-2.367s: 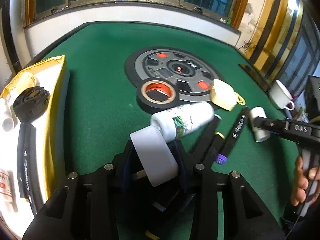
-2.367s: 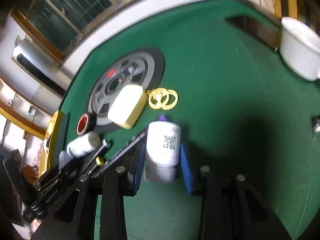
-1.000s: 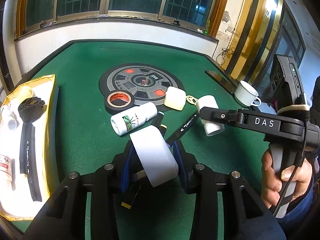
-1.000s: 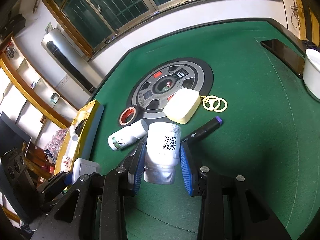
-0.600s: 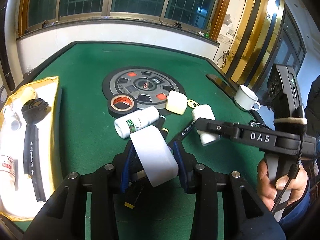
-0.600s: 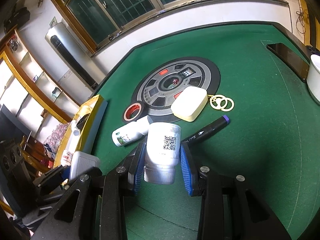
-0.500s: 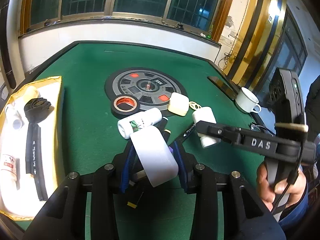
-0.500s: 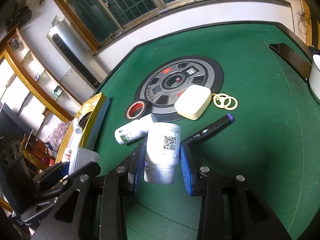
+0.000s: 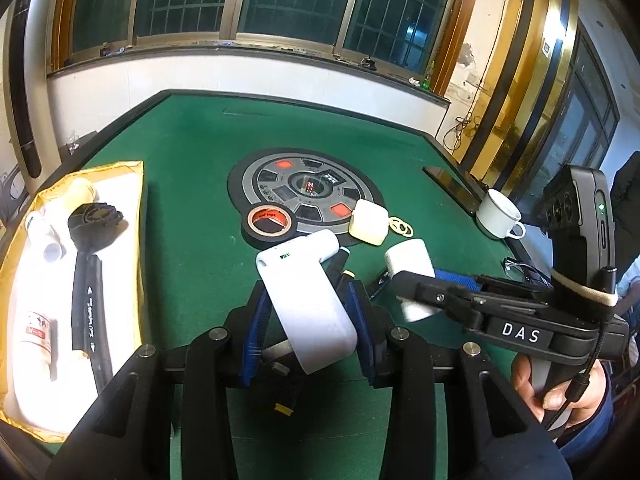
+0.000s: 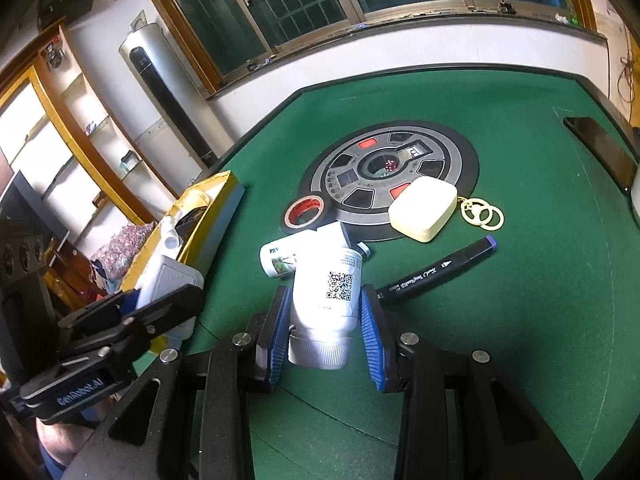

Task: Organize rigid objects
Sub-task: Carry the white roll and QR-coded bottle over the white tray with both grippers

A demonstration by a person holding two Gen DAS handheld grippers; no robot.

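My left gripper (image 9: 307, 300) is shut on a flat white plastic box (image 9: 308, 320), held tilted above the green table. It shows again at the left of the right wrist view, left gripper (image 10: 160, 292) with the white box (image 10: 168, 280). My right gripper (image 10: 325, 312) is shut on a white bottle (image 10: 326, 300) with a QR code, its ribbed cap toward the camera. In the left wrist view the right gripper (image 9: 416, 284) carries that white bottle (image 9: 408, 258) just right of my left one. A person's hand (image 9: 560, 392) grips its handle.
A yellow-rimmed tray (image 9: 138, 208) at the left holds a black corded tool (image 9: 94, 224) and small white tubes. On the felt lie a tape roll (image 9: 269, 220), a labelled white bottle (image 10: 276, 258), a cream case (image 10: 424, 208), gold rings (image 10: 482, 210) and a marker (image 10: 440, 274). A white cup (image 9: 498, 216) stands far right.
The right gripper with its bottle has drifted left, closer to the left gripper and the tray. Both grips are unchanged and the left gripper has hardly moved.
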